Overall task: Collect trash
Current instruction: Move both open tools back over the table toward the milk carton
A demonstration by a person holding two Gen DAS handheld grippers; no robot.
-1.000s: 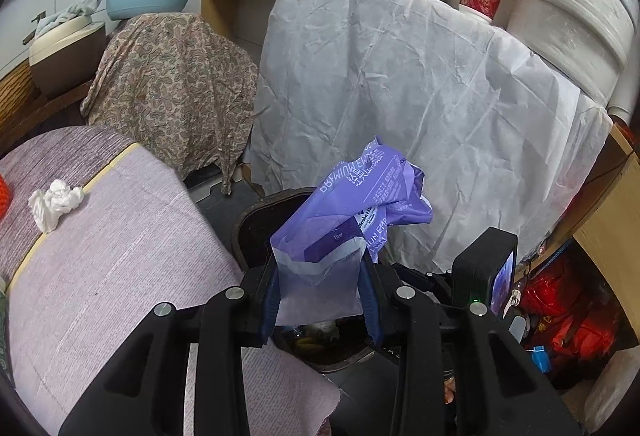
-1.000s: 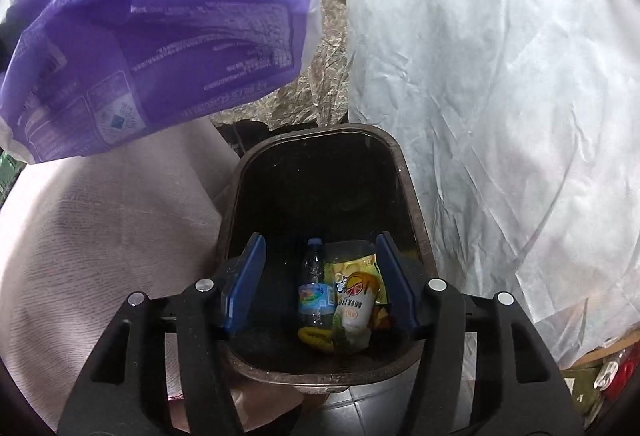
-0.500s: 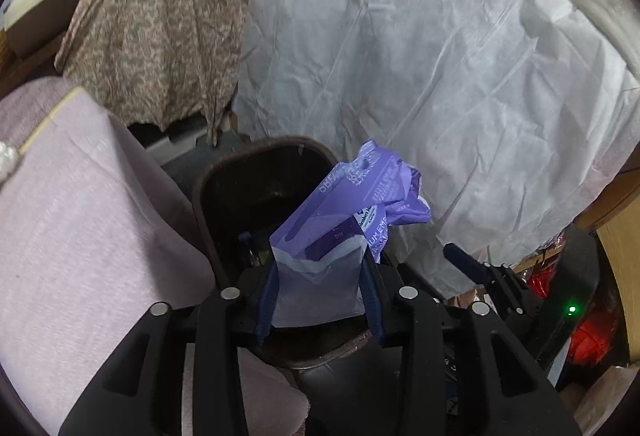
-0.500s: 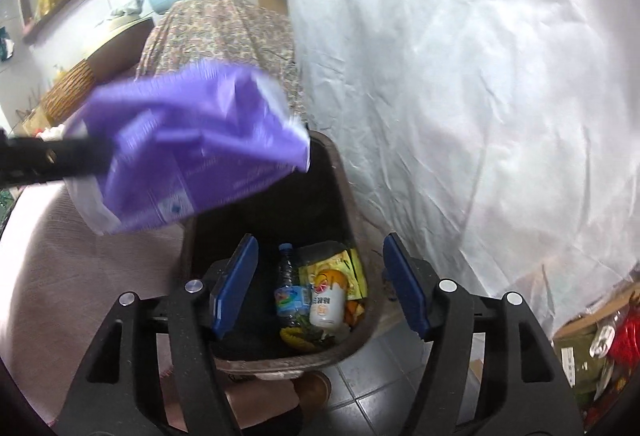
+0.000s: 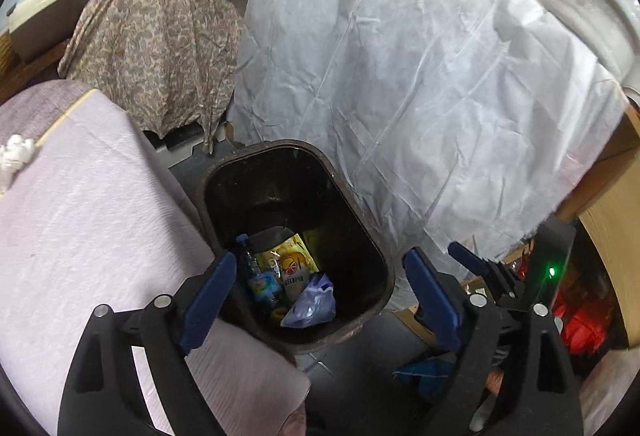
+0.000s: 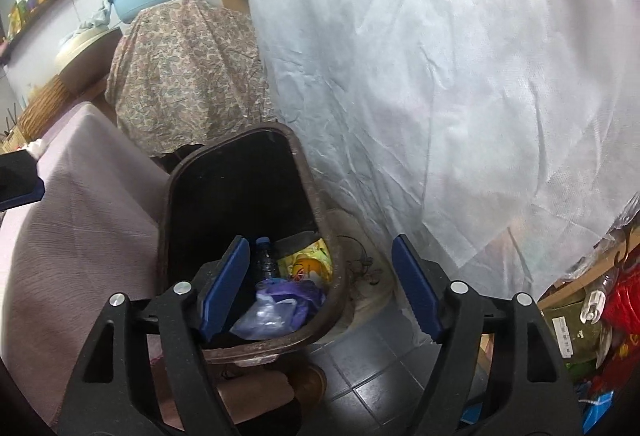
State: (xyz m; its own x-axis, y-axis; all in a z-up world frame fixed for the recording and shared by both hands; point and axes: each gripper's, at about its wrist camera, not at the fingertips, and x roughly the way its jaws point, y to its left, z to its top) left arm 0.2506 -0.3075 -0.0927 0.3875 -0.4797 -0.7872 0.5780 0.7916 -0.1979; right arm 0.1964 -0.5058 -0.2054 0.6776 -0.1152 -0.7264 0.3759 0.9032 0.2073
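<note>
1. The left gripper (image 5: 316,288) hangs over the bin (image 5: 362,214), jaws opening wide, nothing between them.
2. The purple bag (image 5: 310,302) lies inside, on a bottle and wrappers.
3. The right gripper (image 6: 320,284), also opening, is empty.

We see a dark, glossy plastic bin (image 5: 362,232) holding a crinkled purple plastic bag (image 5: 310,302) and a clear plastic bottle (image 5: 258,276). Beside it hang a creased, matt white sheet (image 5: 420,76) and a paisley-printed cloth (image 5: 156,48); a ribbed mauve cloth (image 5: 80,228) looks soft.
</note>
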